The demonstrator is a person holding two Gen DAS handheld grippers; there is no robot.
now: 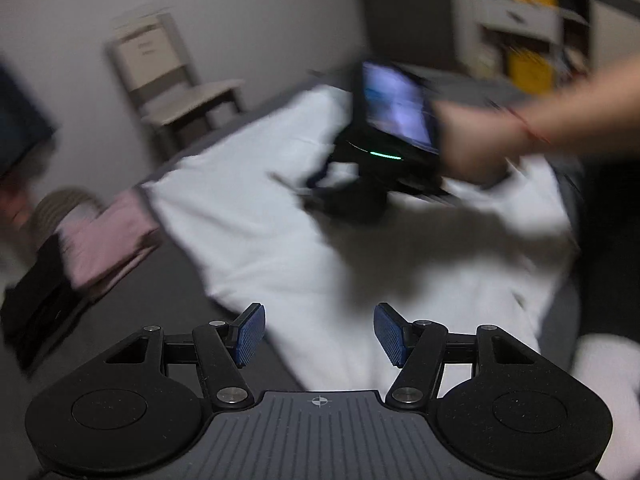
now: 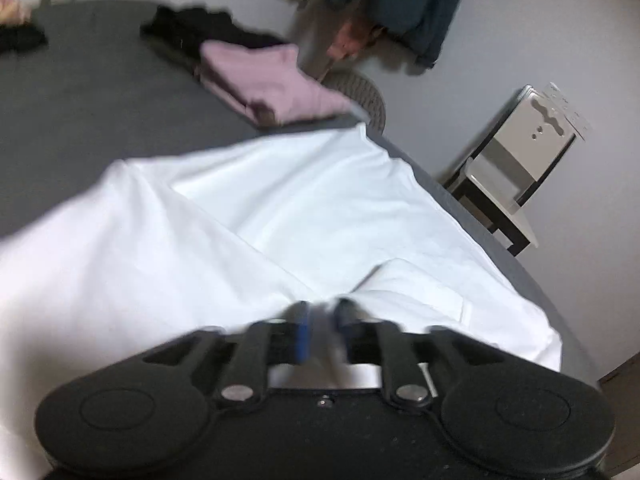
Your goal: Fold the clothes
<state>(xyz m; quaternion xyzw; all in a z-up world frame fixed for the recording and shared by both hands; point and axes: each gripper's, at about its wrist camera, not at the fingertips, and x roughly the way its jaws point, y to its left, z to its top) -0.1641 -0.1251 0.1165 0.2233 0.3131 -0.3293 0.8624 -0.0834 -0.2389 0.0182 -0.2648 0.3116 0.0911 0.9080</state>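
White cloth fills most of both views: a white garment [image 2: 304, 208] lies spread over the dark grey tabletop [image 2: 88, 120], with one layer folded diagonally across another so that a long crease runs toward my right gripper [image 2: 320, 322]. That gripper is low over the near part of the cloth, its blue-padded fingers [image 2: 302, 332] drawn close together with pale fabric showing in the narrow gap between them; the frame is blurred there, but it looks pinched on the garment.

From my left wrist camera, my left gripper [image 1: 320, 334] sits above the near edge of the same garment [image 1: 256, 224], its two blue pads [image 1: 250, 334] standing well apart with nothing between them. Ahead of it I see my right hand [image 1: 476, 144] wrapped around the other gripper's black body [image 1: 372, 168], which carries a lit screen and a thin green light, all smeared by motion blur. Its shadow falls across the middle of the white cloth.

Off to the side on the tabletop rests a folded pink garment [image 2: 268, 84], lying on a black one [image 2: 204, 32]; both are apart from the white cloth. Beyond the tabletop's edge a pale chair [image 1: 172, 84] stands against the grey wall, and a dark blue garment [image 2: 404, 4] hangs near it in the right view.
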